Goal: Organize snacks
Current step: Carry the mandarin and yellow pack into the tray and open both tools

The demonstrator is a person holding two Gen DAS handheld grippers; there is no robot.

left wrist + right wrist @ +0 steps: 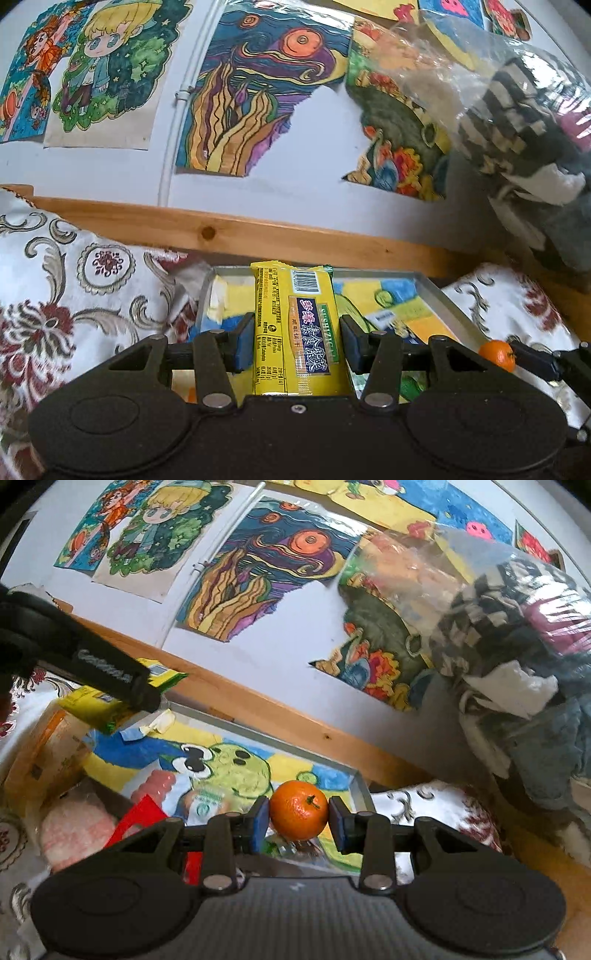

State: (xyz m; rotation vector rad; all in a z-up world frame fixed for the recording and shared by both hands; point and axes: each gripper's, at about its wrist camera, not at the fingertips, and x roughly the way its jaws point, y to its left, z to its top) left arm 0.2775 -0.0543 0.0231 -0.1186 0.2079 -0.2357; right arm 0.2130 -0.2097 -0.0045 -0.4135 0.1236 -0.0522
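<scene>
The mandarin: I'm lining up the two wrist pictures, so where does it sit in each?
Left wrist view: the mandarin is at the right edge, low, held by the right gripper.
Right wrist view: the mandarin is at centre, low, between the fingers.
Shared landmark: the metal tray with the drawing inside.

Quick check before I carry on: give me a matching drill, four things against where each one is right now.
Things:
1. yellow snack bar
2. orange
3. tray
4. red packet

Places:
A. between the right tongs
B. lying in the tray
C. on the patterned cloth
D. between the left tongs

Pairs: 1-D, 2-A, 3-C, 4-B
</scene>
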